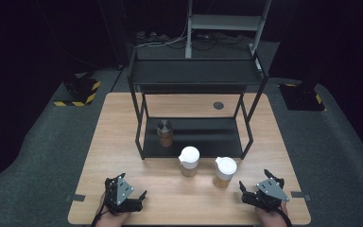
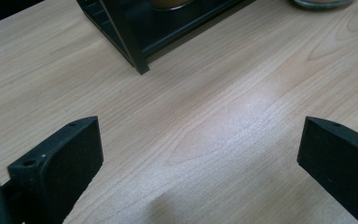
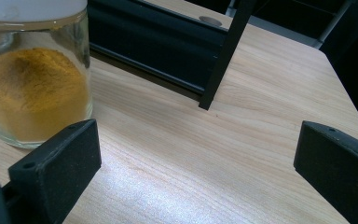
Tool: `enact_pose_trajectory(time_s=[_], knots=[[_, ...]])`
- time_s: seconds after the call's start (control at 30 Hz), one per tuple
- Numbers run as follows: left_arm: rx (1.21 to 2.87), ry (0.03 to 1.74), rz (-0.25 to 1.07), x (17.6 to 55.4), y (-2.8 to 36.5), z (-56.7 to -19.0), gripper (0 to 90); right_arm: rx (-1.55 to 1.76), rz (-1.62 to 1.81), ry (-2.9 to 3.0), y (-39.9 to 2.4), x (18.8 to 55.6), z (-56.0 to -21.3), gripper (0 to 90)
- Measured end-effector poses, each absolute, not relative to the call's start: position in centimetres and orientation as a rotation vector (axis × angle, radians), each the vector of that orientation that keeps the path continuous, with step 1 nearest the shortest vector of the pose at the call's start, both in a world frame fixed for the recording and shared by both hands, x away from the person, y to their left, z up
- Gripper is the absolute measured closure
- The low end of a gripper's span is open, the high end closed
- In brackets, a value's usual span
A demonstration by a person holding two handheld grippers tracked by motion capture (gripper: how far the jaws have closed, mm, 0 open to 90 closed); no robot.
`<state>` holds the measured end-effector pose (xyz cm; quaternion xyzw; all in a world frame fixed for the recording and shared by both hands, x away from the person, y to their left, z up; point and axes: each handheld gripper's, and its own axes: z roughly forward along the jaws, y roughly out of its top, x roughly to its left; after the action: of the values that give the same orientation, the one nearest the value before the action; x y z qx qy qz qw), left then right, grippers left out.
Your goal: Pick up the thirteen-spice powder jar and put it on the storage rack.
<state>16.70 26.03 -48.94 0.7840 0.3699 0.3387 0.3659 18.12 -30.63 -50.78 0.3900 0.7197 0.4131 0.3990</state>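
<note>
The right gripper rests with jaws wide apart and empty; the glass jar of yellow powder with a white lid stands just ahead of it, toward its left jaw. The left gripper is also spread open over bare wood. A slanted approach may push the jar against the similar white-lidded jar beside it, or tip it over.

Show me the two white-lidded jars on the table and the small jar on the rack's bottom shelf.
Left white-lidded jar (image 1: 189, 155), high view, on its lid.
Right white-lidded jar (image 1: 225, 166), high view, on its lid.
Small jar (image 1: 165, 137), high view, on its glass body.
</note>
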Motion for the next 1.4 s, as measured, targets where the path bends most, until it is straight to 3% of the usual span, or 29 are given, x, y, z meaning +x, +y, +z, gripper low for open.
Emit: enact_pose_trajectory(time_s=[0.77,1.4], knots=[[1.996,0.925,0.833,16.6,27.0,-49.1,0.9,0.978,1.072,1.788,-30.4,17.4,-50.3,0.0],[1.998,0.909,0.826,16.6,27.2,-49.1,0.9,0.91,1.25,1.765,-29.6,14.4,-46.7,0.0]])
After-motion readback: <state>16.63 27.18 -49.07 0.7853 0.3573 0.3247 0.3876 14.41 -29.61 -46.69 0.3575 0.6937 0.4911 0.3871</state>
